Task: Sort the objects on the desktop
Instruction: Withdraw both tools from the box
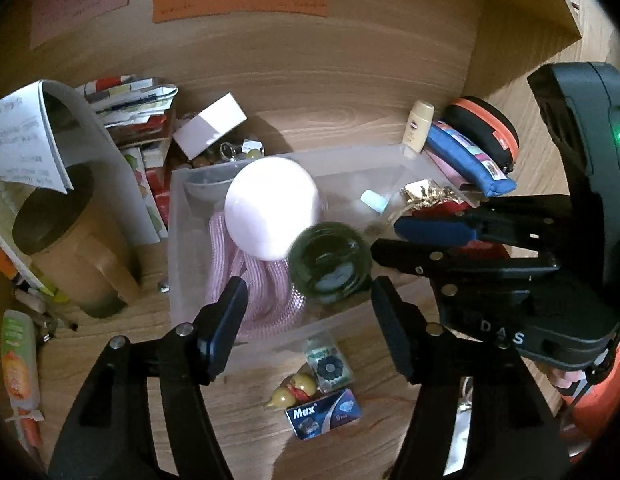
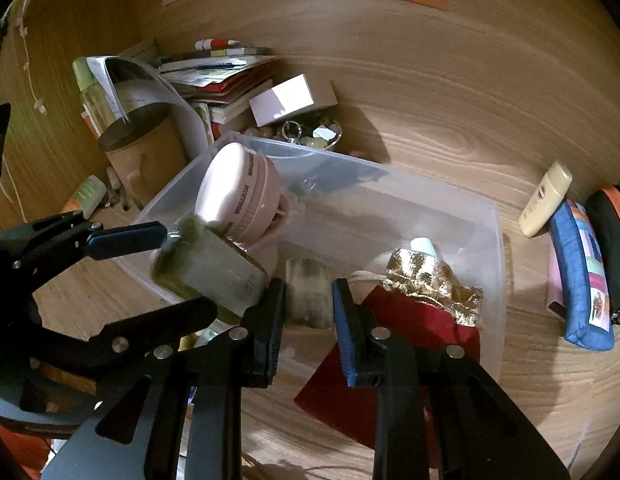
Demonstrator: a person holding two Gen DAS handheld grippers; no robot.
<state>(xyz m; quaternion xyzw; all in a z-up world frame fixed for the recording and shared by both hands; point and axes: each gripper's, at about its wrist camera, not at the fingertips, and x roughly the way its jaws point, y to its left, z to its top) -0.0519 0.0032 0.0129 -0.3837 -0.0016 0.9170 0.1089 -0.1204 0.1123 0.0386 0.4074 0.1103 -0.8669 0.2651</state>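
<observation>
A dark green glass jar (image 1: pixel 330 264) shows blurred over the near part of a clear plastic bin (image 1: pixel 178 240), just beyond my left gripper (image 1: pixel 310 292). That gripper is open, its pads apart from the jar. In the right wrist view the jar (image 2: pixel 210 268) sits between the left gripper's (image 2: pixel 188 272) spread fingers. Inside the bin are a round pink device (image 1: pixel 272 208) on pink mesh and a red pouch with a gold foil top (image 2: pixel 422 280). My right gripper (image 2: pixel 308 286) hangs over the bin's near rim beside the pouch, jaws nearly together with nothing between them.
A brown cardboard cup (image 1: pixel 70 240), a white box (image 1: pixel 210 126) and stacked booklets crowd the left. A sunscreen tube (image 2: pixel 544 204), a blue pouch (image 2: pixel 582 280) and a black-orange case (image 1: pixel 482 128) lie right. A staples box (image 1: pixel 324 418) and a gourd charm (image 1: pixel 292 392) lie before the bin.
</observation>
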